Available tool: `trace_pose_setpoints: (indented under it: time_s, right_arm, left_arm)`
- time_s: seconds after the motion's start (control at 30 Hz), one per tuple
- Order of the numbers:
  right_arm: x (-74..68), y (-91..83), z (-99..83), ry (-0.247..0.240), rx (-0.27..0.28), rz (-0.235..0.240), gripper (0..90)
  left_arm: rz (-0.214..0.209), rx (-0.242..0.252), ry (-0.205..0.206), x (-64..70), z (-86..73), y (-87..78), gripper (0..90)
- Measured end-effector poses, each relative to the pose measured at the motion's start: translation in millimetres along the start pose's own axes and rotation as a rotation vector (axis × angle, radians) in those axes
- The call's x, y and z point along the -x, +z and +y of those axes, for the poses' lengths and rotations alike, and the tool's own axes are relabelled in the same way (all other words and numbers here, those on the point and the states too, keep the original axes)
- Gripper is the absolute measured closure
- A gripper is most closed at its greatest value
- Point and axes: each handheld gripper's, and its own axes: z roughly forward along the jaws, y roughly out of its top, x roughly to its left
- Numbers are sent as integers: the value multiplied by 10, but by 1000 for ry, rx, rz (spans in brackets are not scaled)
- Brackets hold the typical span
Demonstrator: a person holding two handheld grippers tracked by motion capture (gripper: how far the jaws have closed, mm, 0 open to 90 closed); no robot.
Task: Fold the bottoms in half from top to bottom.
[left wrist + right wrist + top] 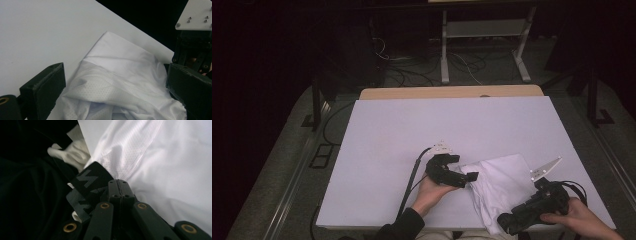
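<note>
A white garment (pixel 499 187) (thin, partly mesh, sporty-looking) is bunched at the near right of the white table (pixel 412 135), with its lower part spilling over the near edge. A black waistband with a grey zigzag pattern (pixel 86 183) can be made out in the right gripper view.

The left gripper (pixel 464 178) is held wide, its jaws set either side of the garment's left edge with nothing pinched yet. The right gripper (pixel 507 223) is down at the near edge; its jaws are pressed together, and the waistband seems to be trapped there, though how much fabric is actually caught can't be told.

What could go wrong, as a guess: the cloth is slippery and loose, so if only a single layer or the very hem is caught by the left gripper, the rest could be left behind or dragged into a worse bundle. With part of it already hanging off the table, the whole thing could also be slid off the edge by one careless tug.

Hard to make out: the garment's real shape, since the folds are buried. The right gripper's tips are lost in dark clutter below the table edge, and the pale lump (pixel 72 153) beside the waistband can't be identified.
</note>
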Motion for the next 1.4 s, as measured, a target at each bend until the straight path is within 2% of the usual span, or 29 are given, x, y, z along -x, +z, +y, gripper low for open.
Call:
trace_pose_setpoints:
  time_s: [0.37,0.47,0.63,0.9,1.17,1.4]
  right_arm:
    - [-45,50,-12,-29,-26,-45,886]
    - [-52,35,-1,-27,-30,-43,882]
    - [-78,-85,47,-41,22,-41,824]
    - [-91,-323,217,-70,96,-116,717]
    - [38,-490,350,-71,174,-178,543]
    - [192,-572,408,-47,230,-224,391]
  left_arm:
    - [12,-9,-4,-13,-5,16,18]
    - [16,-13,-4,-17,-6,17,18]
    - [21,-15,-7,-24,-2,5,18]
    - [22,-18,-12,-39,0,-2,18]
    - [31,-16,-18,-64,6,-18,18]
    - [39,-18,-33,-97,6,-18,18]
